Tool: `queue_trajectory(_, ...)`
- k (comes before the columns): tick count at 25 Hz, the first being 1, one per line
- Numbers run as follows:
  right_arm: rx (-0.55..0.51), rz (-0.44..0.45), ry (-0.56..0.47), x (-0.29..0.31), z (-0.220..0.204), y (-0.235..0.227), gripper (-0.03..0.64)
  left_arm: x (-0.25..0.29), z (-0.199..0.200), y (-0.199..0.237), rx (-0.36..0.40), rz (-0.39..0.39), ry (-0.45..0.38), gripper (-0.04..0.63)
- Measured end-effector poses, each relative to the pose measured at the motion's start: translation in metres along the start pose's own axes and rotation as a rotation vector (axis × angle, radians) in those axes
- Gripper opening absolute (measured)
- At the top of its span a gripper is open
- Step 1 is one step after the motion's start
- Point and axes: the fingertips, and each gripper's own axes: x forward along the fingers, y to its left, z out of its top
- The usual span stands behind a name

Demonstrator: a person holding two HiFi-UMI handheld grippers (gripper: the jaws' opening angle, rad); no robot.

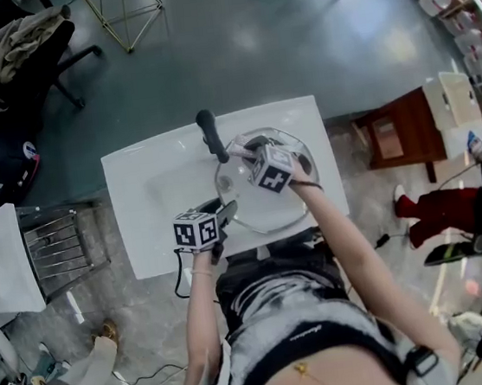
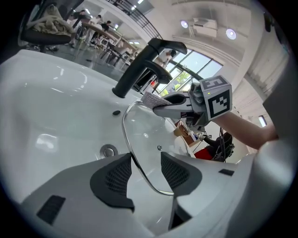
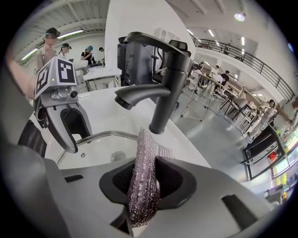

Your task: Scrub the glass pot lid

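The glass pot lid [image 1: 264, 200] stands tilted in the white sink [image 1: 143, 208], its steel rim [image 2: 126, 139] running slantwise between my left gripper's [image 2: 145, 174] pads. The left gripper [image 1: 224, 214] is shut on that near rim. My right gripper [image 3: 144, 179] is shut on a silvery mesh scrub cloth [image 3: 143, 186] that sticks up out of its jaws. In the left gripper view the right gripper [image 2: 160, 104] holds the cloth [image 2: 151, 99] at the lid's far top edge, just below the black faucet [image 2: 144, 65]. From the right gripper view the left gripper [image 3: 65, 125] straddles the lid's rim [image 3: 104, 135].
The black faucet [image 1: 210, 134] rises at the sink's back edge, close to the right gripper. The drain [image 2: 109, 150] lies in the basin behind the lid. On the floor stand a metal rack [image 1: 51, 245] at left, a wooden table [image 1: 399, 129] at right and a chair [image 1: 23, 48].
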Motion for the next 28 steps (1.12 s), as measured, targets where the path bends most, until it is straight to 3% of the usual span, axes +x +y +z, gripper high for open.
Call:
queue_trajectory(7,0.086,-0.046,-0.003,-0.010,-0.029,-0.025,0.095,-0.003,-0.003,-0.003,-0.041,0.023,-0.033,0.186)
queue_trajectory(28,0.285,-0.132,-0.039,-0.048,-0.094,-0.037,0.095,-0.008,-0.006,-0.002,-0.088,0.041,-0.078,0.178)
